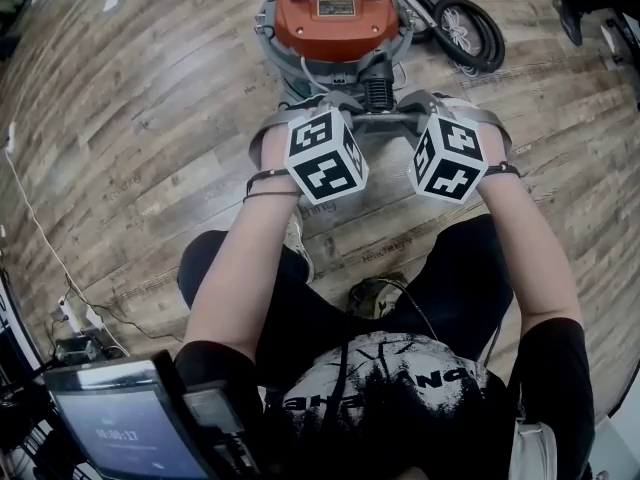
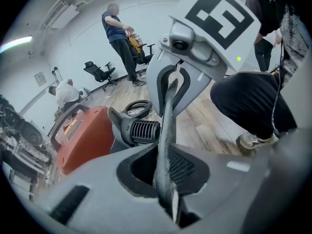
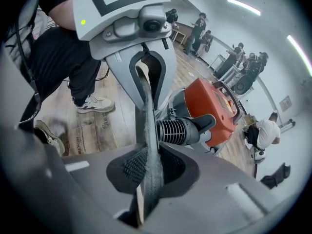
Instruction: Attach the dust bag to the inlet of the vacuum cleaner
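Head view: I see the orange vacuum on the wood floor, its ribbed black inlet facing me. The left gripper and right gripper are low in front of it, with the grey bag stretched edge-on between them, just beside the inlet. I can't tell if they touch. A coiled hose lies to the vacuum's right.

Left gripper view: my jaws are nearly together, pinched on the bag's felt edge, which runs up to the right gripper opposite. The inlet sits just behind the bag on its left, the vacuum beyond.

Right gripper view: these jaws are likewise clamped on the bag, a thin strip leading to the left gripper. The inlet shows just right of it.
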`<state>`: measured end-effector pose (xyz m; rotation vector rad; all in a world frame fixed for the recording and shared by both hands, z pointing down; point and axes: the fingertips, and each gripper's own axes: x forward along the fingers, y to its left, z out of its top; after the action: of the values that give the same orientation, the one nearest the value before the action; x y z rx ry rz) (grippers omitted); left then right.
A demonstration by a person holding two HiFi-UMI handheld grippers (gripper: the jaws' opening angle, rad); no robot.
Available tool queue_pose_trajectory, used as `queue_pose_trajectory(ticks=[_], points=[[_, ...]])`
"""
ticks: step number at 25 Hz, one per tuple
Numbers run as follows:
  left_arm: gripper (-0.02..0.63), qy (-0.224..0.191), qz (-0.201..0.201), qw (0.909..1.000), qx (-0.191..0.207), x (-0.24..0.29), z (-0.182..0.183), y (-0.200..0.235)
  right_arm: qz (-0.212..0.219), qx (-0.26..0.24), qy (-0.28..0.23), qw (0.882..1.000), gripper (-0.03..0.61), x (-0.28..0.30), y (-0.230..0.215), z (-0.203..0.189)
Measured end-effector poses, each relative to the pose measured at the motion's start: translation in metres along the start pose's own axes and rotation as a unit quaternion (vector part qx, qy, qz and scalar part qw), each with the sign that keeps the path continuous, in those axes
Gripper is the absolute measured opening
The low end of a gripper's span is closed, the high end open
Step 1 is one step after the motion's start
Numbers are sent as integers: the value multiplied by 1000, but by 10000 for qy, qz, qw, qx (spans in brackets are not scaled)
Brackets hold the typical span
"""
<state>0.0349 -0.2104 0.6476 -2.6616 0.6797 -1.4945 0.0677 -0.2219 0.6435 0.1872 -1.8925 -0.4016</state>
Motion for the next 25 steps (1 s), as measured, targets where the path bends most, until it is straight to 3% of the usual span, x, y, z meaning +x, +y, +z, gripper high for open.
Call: queue_pose_trajectory(ticks=[11, 18, 21, 25], points=[[35, 114, -54, 9998, -163, 18, -15, 13, -23, -168, 195, 9997, 38, 7, -10, 7], [31, -560, -40, 9983, -138, 4, 17, 9, -17, 335, 153, 9993, 44, 13, -14, -15], [33, -573, 98, 9983, 58, 5, 21, 8, -36, 398, 149, 9991, 43, 22, -10, -20], [37, -622, 100, 9980, -89, 5, 20, 14, -103, 416, 130, 9990, 44, 21, -13, -18]])
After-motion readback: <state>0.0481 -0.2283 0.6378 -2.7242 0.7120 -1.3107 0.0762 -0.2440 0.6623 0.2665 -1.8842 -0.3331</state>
